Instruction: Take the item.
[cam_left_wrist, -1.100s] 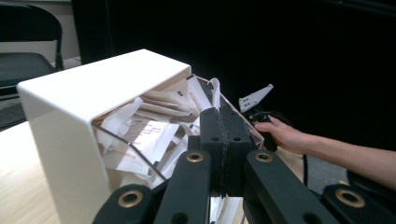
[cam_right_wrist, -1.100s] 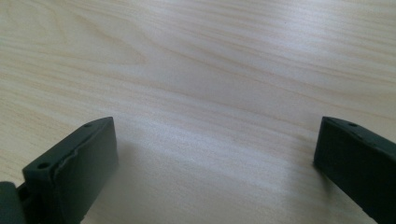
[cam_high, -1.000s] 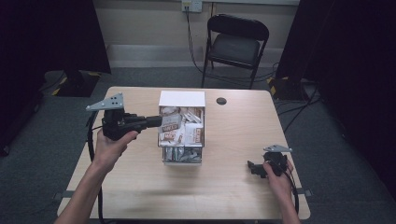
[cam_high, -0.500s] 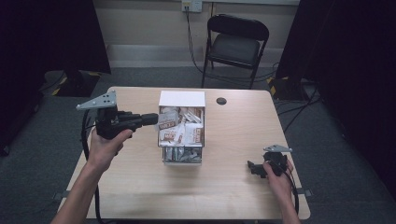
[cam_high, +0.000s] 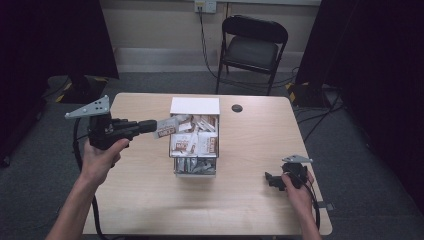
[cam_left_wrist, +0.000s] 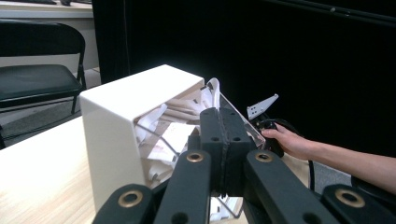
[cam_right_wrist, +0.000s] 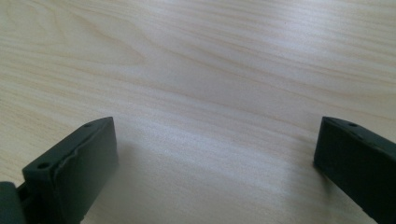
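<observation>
1 packet (cam_high: 166, 128) clenched in left gripper (cam_high: 150, 126), 1 box (cam_high: 195, 140) of packets, right gripper (cam_right_wrist: 215, 154) released on 1 table (cam_high: 150, 195).

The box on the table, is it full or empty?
Full: the box is crowded with paper packets up to its rim.
</observation>
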